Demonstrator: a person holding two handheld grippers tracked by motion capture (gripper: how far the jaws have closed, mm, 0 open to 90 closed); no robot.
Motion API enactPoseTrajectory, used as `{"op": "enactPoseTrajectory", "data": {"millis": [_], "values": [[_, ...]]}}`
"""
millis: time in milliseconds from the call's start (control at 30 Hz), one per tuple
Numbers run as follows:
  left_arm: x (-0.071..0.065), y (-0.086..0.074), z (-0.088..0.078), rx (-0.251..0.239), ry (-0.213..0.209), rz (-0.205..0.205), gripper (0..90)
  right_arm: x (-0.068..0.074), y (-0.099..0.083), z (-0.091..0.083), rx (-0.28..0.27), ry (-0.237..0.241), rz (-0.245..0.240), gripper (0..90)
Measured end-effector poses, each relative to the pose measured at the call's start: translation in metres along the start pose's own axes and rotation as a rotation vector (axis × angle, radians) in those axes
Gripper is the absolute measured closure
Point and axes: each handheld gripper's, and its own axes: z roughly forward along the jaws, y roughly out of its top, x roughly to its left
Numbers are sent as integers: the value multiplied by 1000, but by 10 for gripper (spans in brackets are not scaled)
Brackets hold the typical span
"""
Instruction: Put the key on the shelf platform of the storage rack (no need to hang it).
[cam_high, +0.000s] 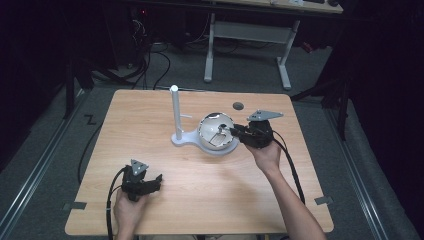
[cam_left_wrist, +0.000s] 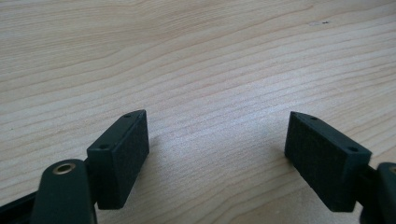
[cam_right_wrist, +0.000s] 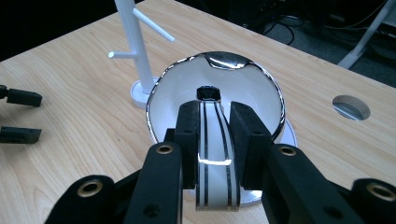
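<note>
A white round shell with a chrome rim (cam_high: 216, 131) (cam_right_wrist: 163, 105) sits beside a white peg stand (cam_high: 175, 112) (cam_right_wrist: 134, 51) near the table's middle. From a black socket inside the shell a white band with two black stripes (cam_right_wrist: 214, 154) runs out toward me. My right gripper (cam_high: 234, 131) (cam_right_wrist: 214, 111) reaches in from the shell's right and is shut on that band, a pad pressed to each side. My left gripper (cam_high: 158, 180) (cam_left_wrist: 217, 140) rests low over bare wood at the front left, open, with nothing between its pads.
A round grommet hole (cam_high: 238, 106) (cam_right_wrist: 351, 107) lies in the tabletop behind the shell. The stand's two short pegs (cam_right_wrist: 156, 25) stick out sideways. A white desk frame (cam_high: 247, 47) and floor cables stand beyond the far edge. Bare wood (cam_high: 210, 185) spreads across the front.
</note>
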Motion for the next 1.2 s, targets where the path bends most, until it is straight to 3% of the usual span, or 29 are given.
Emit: {"op": "enactPoseTrajectory", "data": {"millis": [833, 1200], "values": [[0, 0, 0, 2, 0, 2, 222, -9, -7, 36, 64, -33, 63, 744], [-1, 0, 0, 1, 0, 4, 221, -9, -9, 54, 101, -44, 63, 743]]}}
